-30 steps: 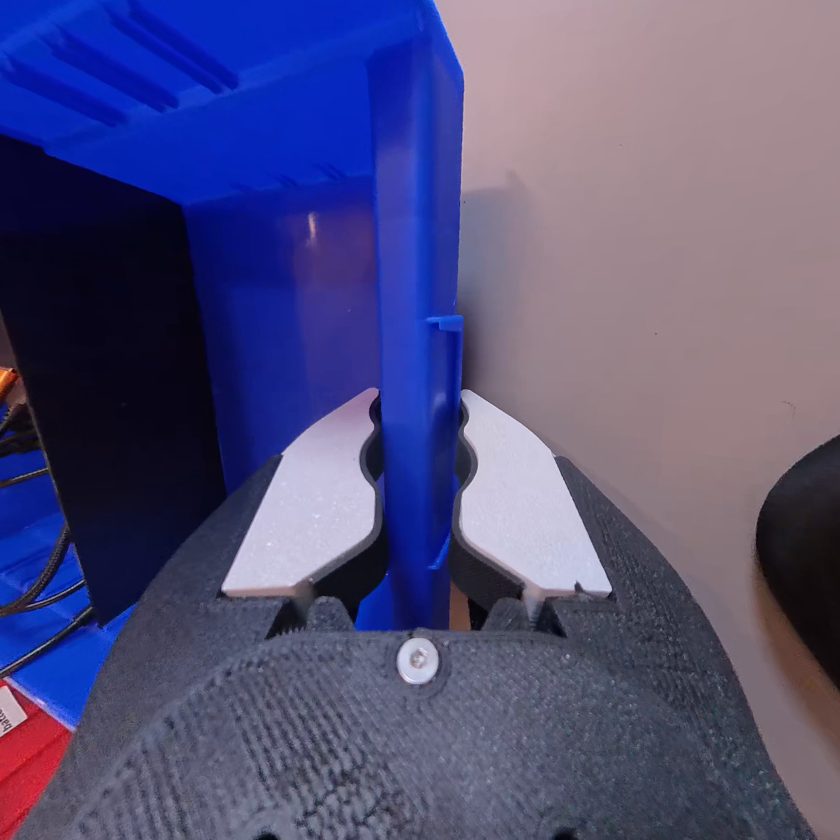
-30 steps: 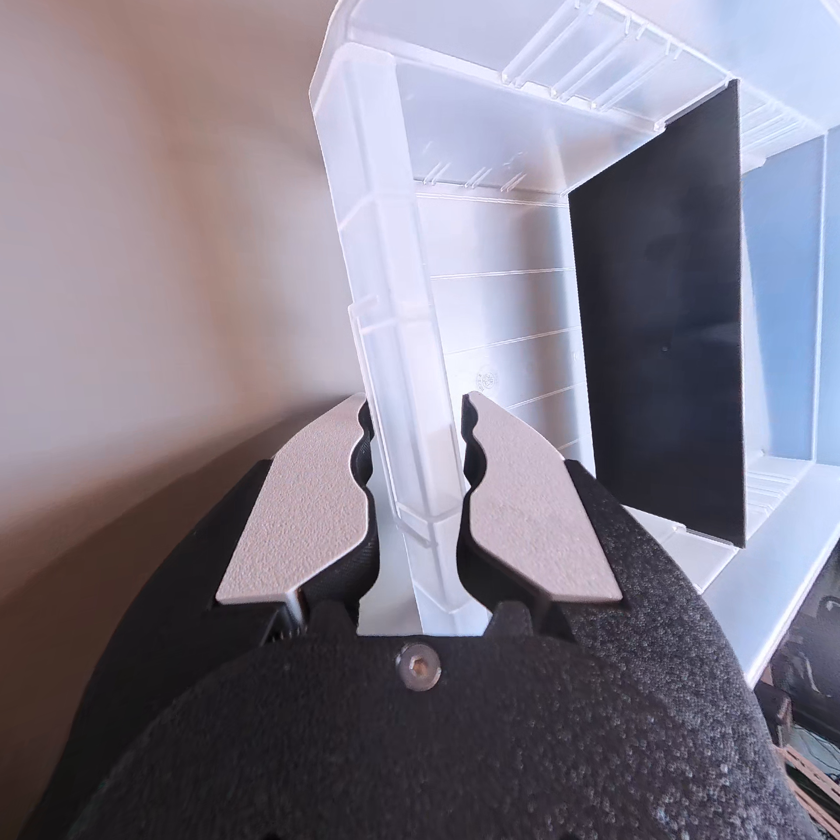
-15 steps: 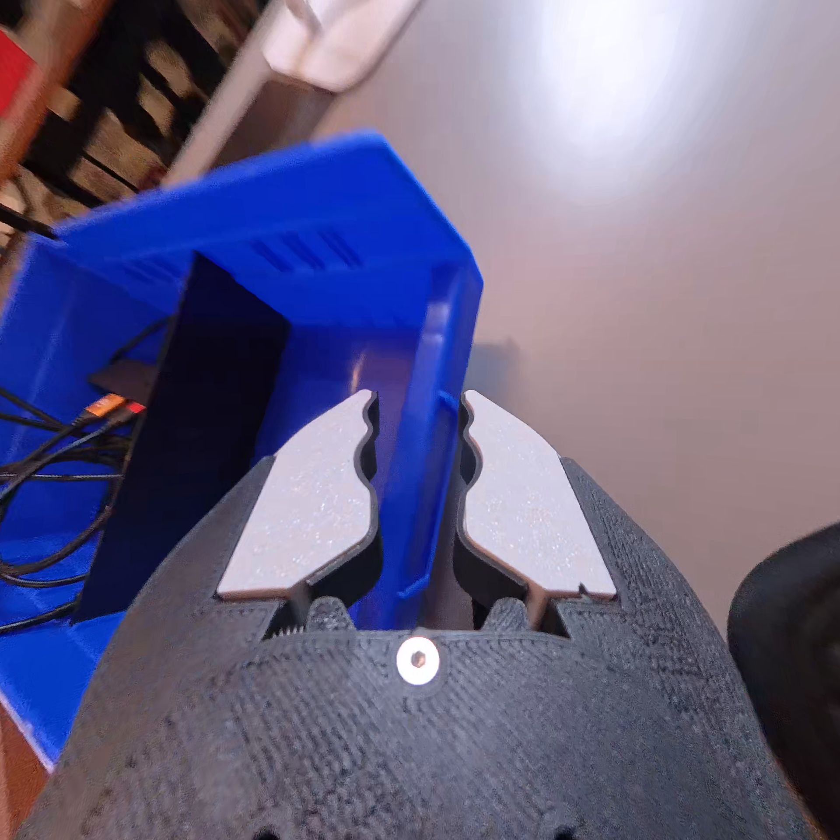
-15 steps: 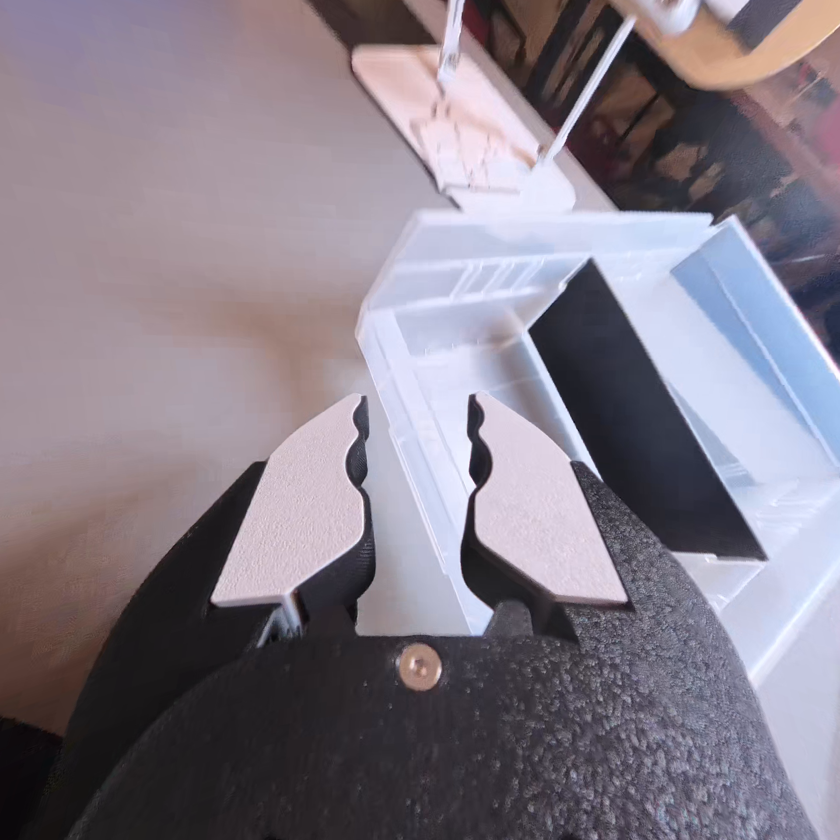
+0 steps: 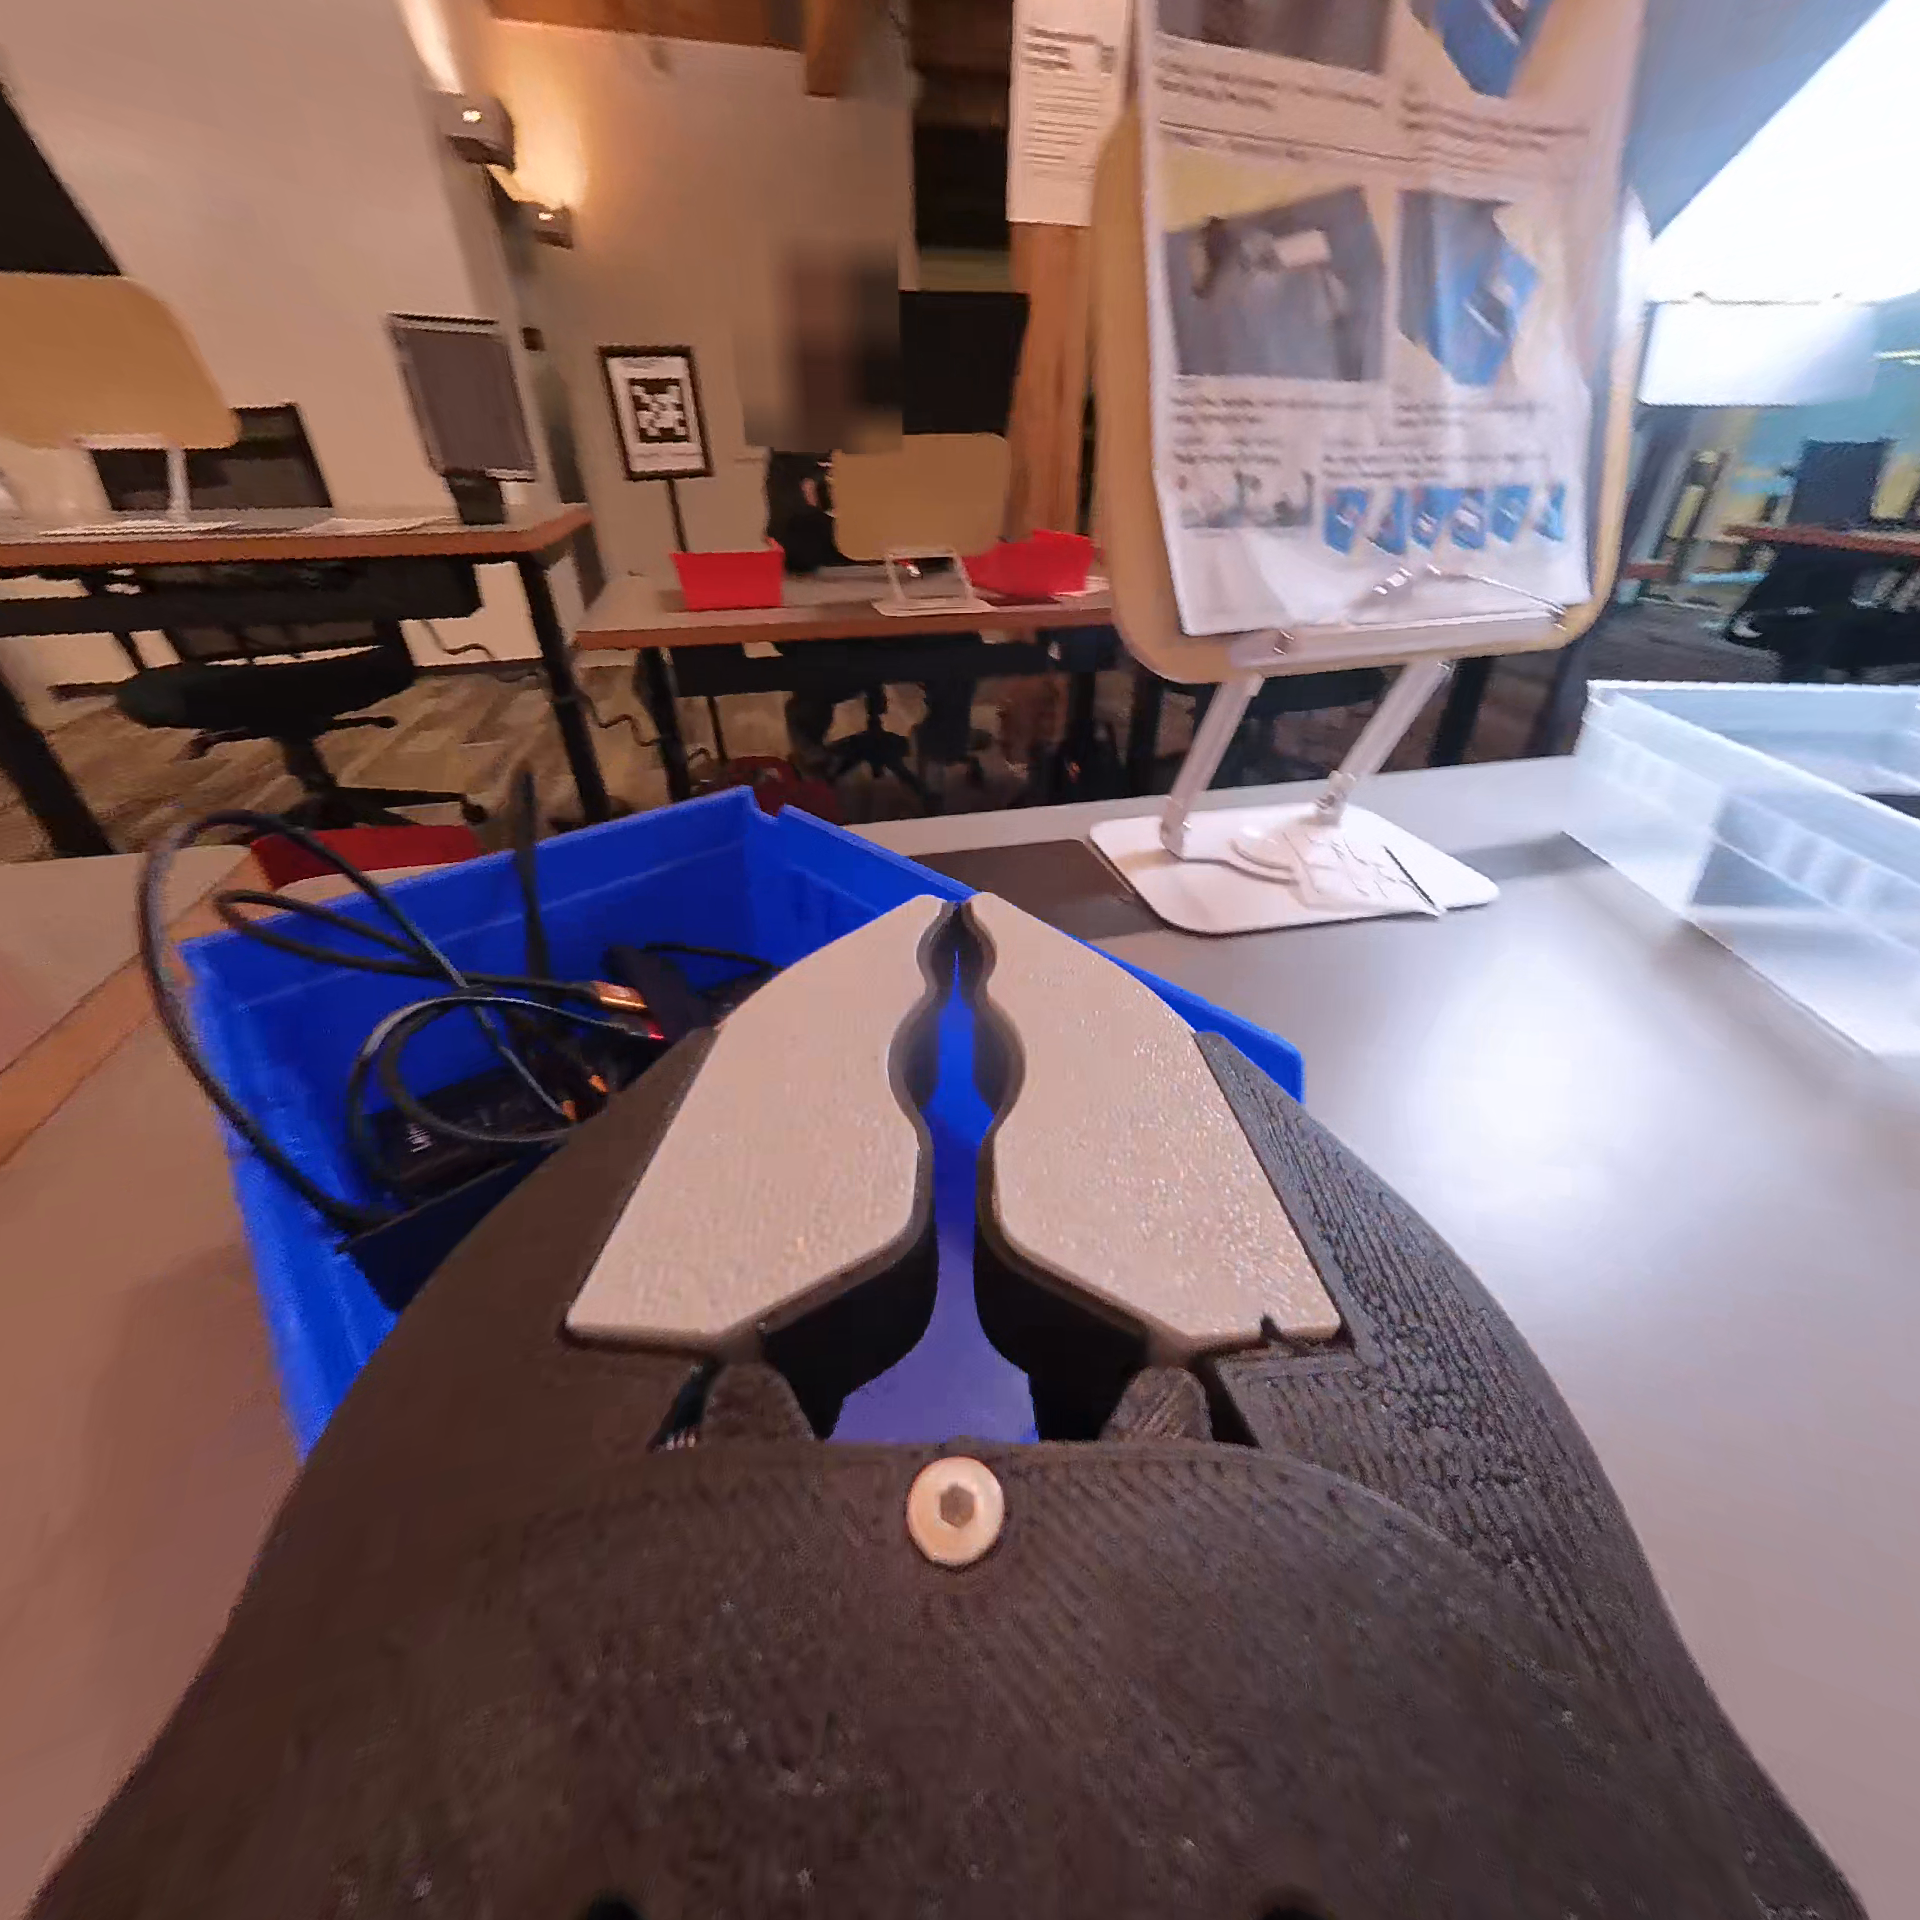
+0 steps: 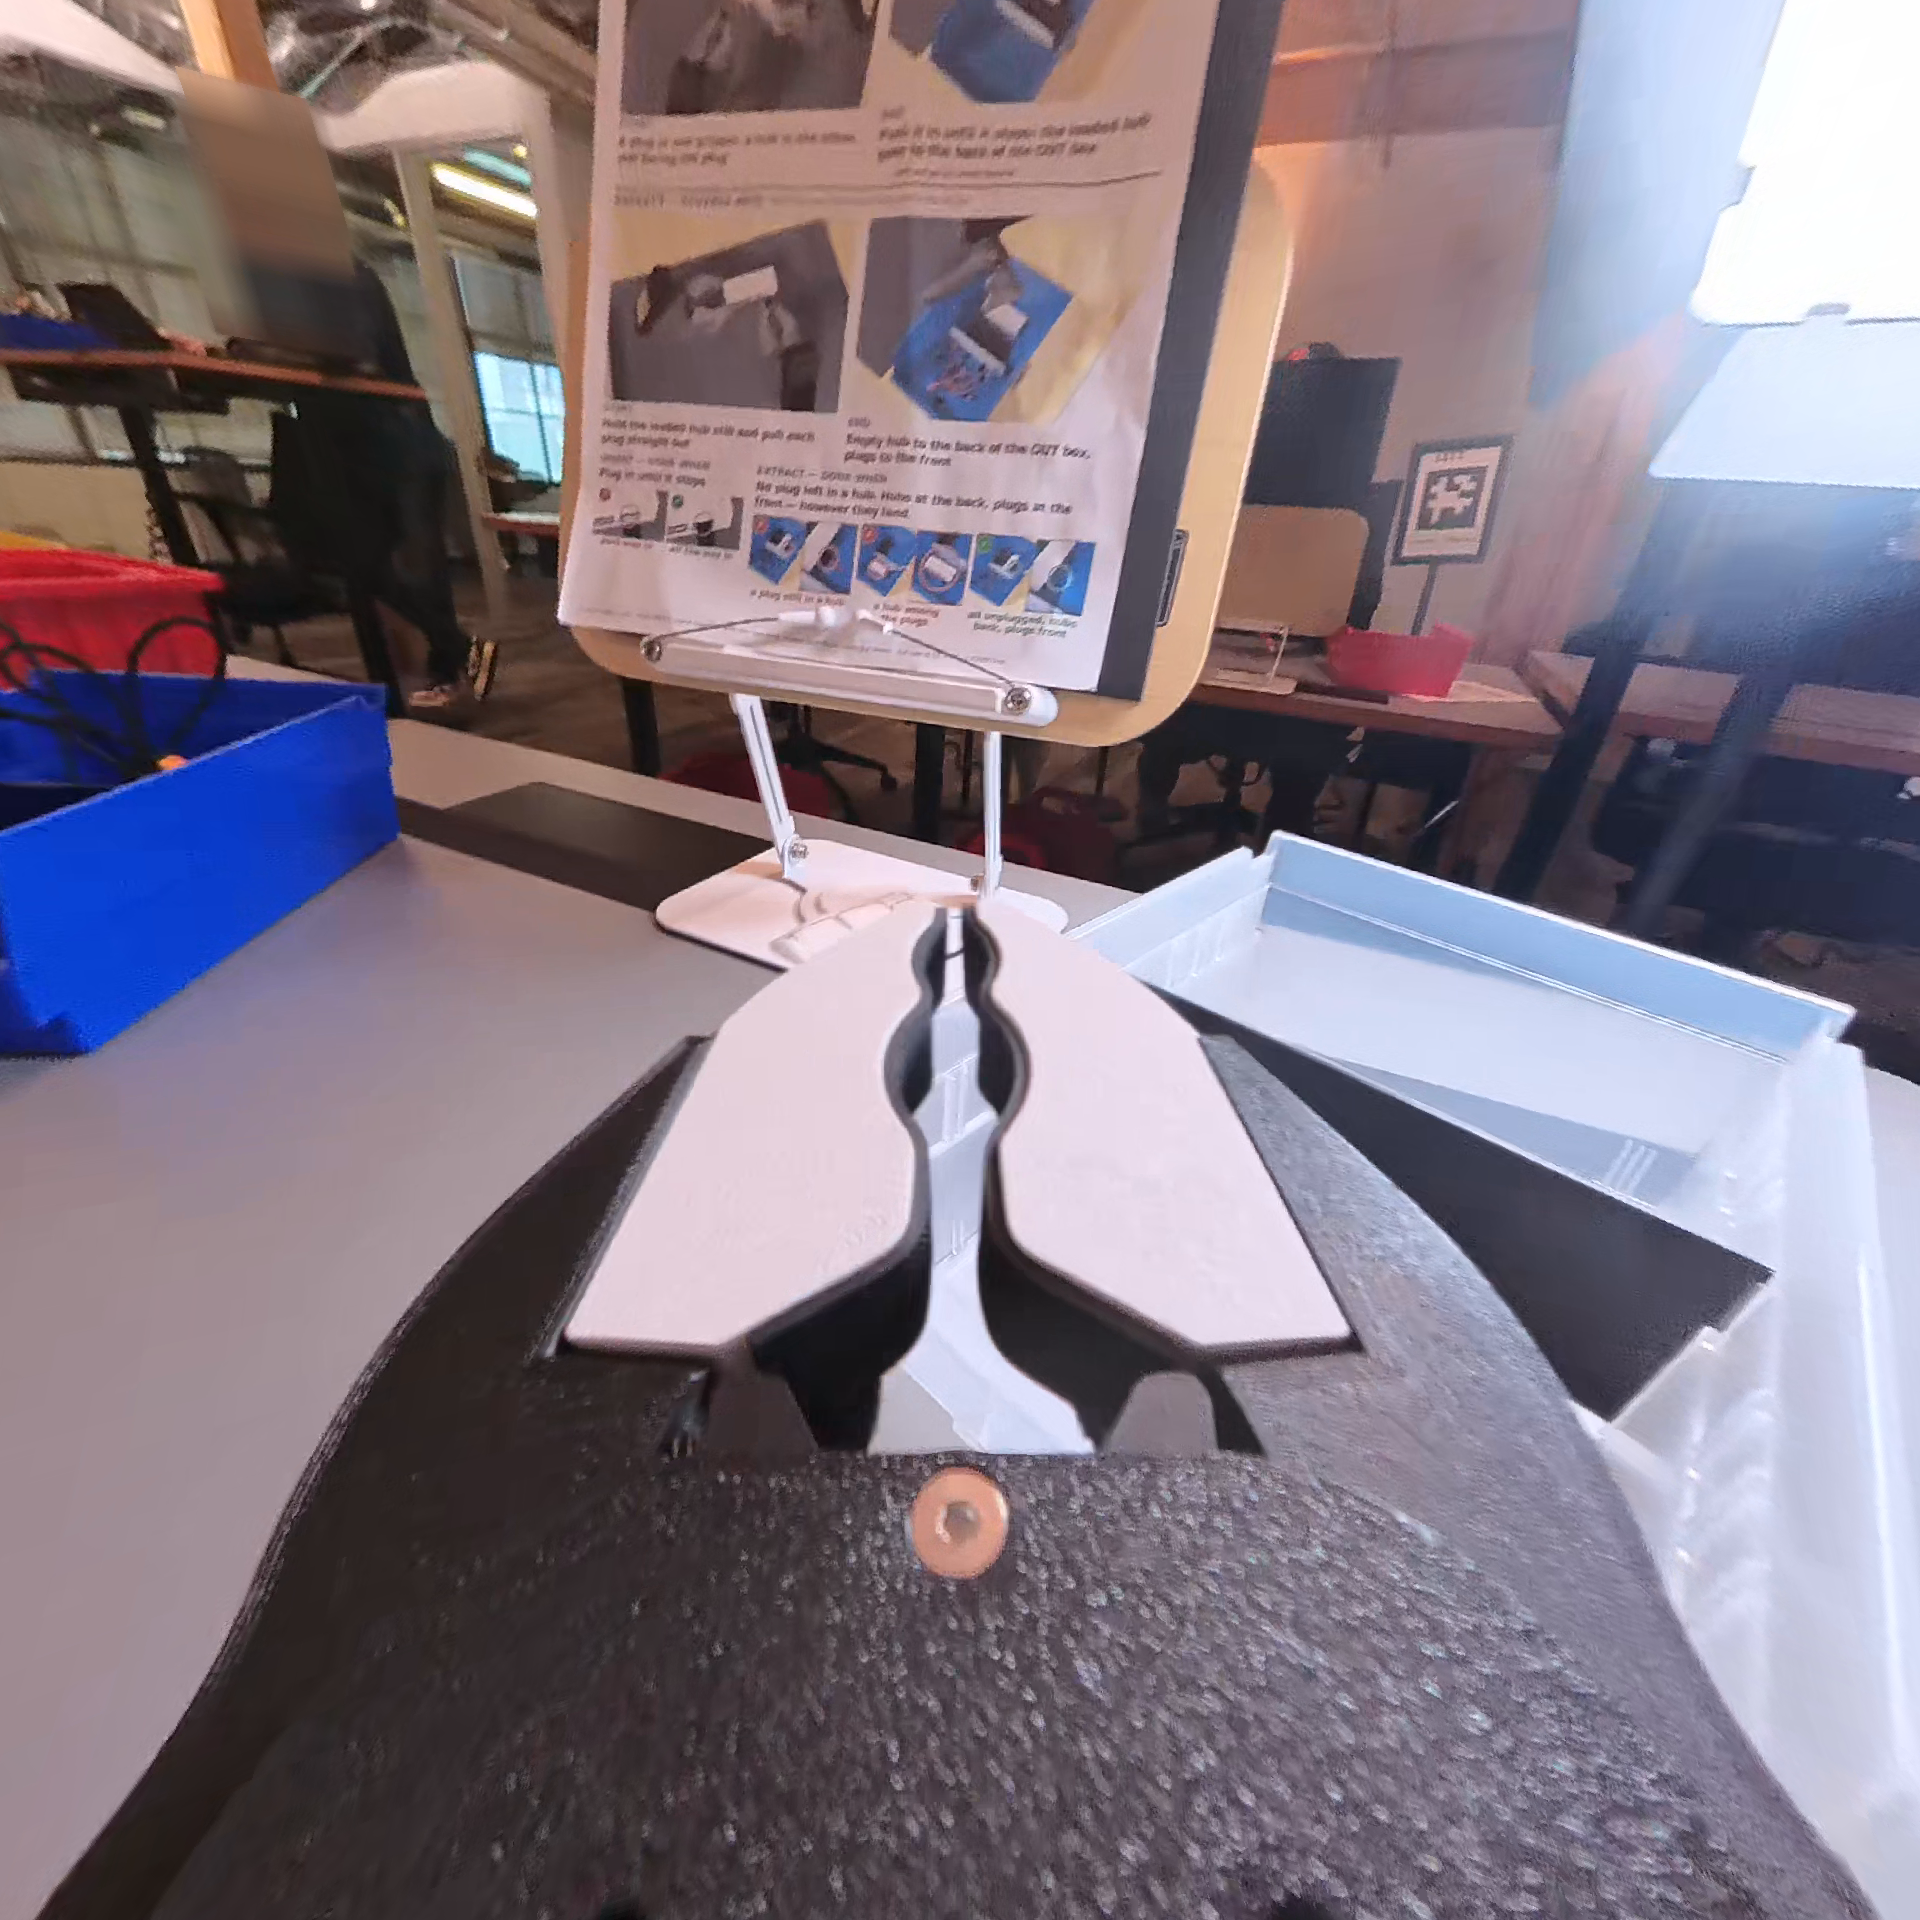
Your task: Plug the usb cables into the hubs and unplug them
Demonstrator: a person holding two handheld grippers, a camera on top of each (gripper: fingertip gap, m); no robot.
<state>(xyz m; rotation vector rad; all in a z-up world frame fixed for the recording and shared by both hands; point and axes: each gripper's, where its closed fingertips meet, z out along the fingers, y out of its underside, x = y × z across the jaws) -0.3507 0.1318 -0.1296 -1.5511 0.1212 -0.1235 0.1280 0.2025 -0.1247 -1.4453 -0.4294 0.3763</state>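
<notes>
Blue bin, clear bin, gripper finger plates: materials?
Blue bin: opaque moulded plastic by the look, slight sheen, ribbed walls.
Clear bin: translucent frosted plastic; the table shows through its wall.
Finger plates: grey, matte, grainy texture; painted metal or plastic, unclear.

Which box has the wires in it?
Find the grey table with the paper stand at its back. Left of the stand sits a blue box, just ahead of the left claw. It is solid blue with black wires tangled inside, while the box right of the stand is see-through.
</notes>
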